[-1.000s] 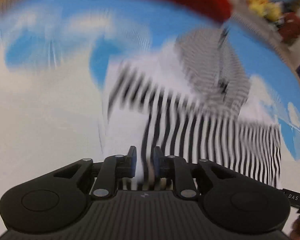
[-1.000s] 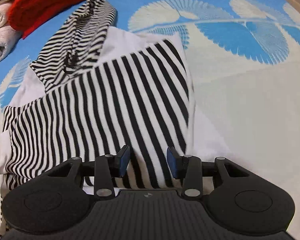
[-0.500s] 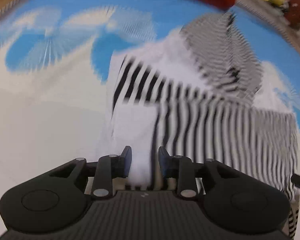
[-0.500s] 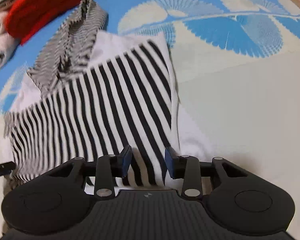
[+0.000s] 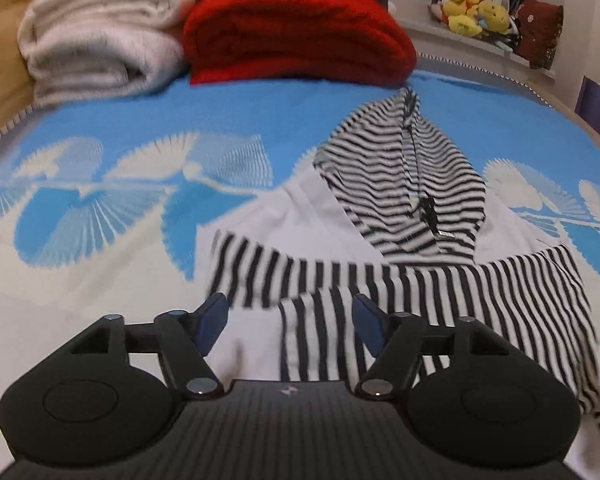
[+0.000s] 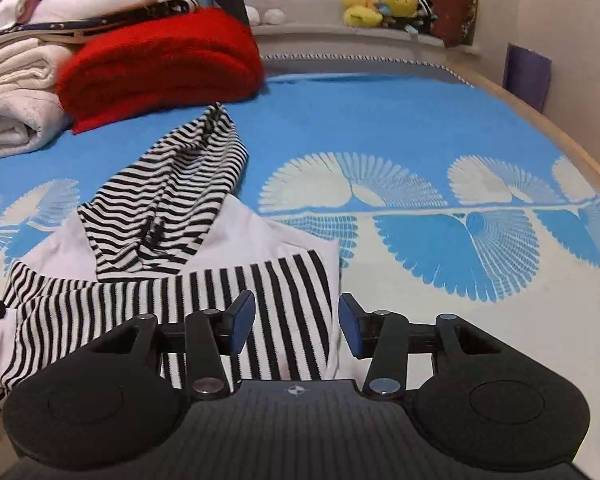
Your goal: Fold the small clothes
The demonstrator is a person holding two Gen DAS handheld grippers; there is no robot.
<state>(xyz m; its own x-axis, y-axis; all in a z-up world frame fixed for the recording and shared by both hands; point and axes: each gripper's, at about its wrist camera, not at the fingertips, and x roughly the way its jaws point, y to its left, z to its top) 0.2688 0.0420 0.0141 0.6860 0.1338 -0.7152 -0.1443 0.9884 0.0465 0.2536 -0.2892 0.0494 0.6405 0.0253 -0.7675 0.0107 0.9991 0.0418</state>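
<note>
Both grippers have let go since a second ago: the left gripper (image 5: 290, 322) and right gripper (image 6: 296, 328), then pinched on the lower hem of the striped hoodie (image 5: 400, 280), now hover spread wide and empty over its near edge, the hem carried up and laid across the body. Judging by this, the sleeves are tucked in and one bottom-up fold is done, leaving the hood (image 6: 172, 204) to turn in and perhaps a last halving. It lies on the blue patterned bed (image 6: 380, 128), long axis running away from the cameras, hood pointing toward the red blanket (image 5: 296, 32)
</note>
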